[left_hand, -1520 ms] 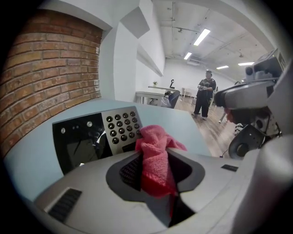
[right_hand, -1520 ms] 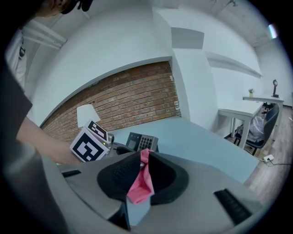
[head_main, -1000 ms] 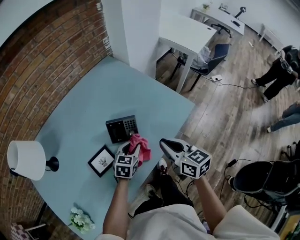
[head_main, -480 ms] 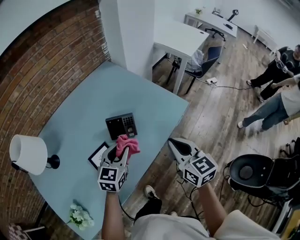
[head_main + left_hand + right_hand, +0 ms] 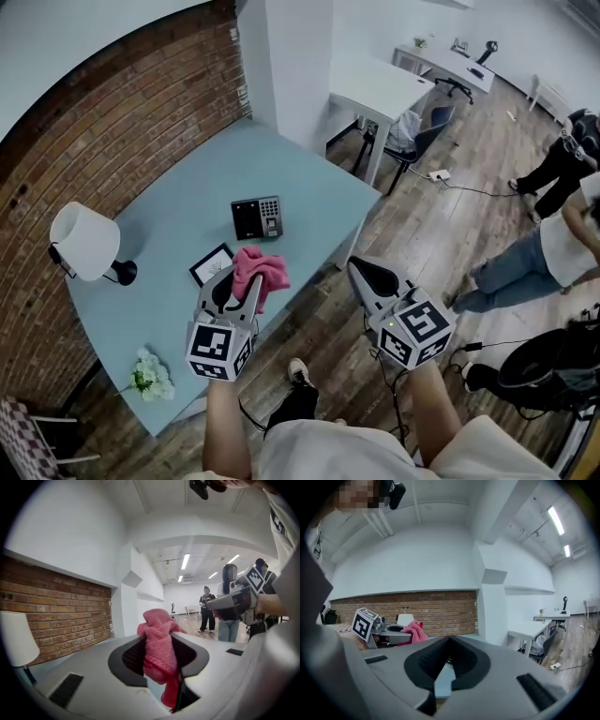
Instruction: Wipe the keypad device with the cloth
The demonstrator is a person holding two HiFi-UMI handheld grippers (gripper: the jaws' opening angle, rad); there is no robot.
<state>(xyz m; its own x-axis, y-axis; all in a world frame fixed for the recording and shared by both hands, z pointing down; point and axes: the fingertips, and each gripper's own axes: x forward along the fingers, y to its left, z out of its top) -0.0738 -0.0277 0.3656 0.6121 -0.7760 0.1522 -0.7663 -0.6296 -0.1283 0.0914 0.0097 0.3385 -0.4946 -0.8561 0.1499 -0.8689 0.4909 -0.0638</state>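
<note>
Keypad device [image 5: 257, 217] flat on the blue table [image 5: 169, 234]. Near the device, on the person's side: left gripper [image 5: 236, 281] clamped on the pink cloth [image 5: 259, 270], clear of the device. Farther right of the device, off the table: right gripper [image 5: 367, 274], jaws together, holding nothing.

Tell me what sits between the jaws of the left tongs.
A crumpled pink terry cloth is pinched in the left tongs, bunching above them and hanging below. The faces pressed against the jaws are hidden.
</note>
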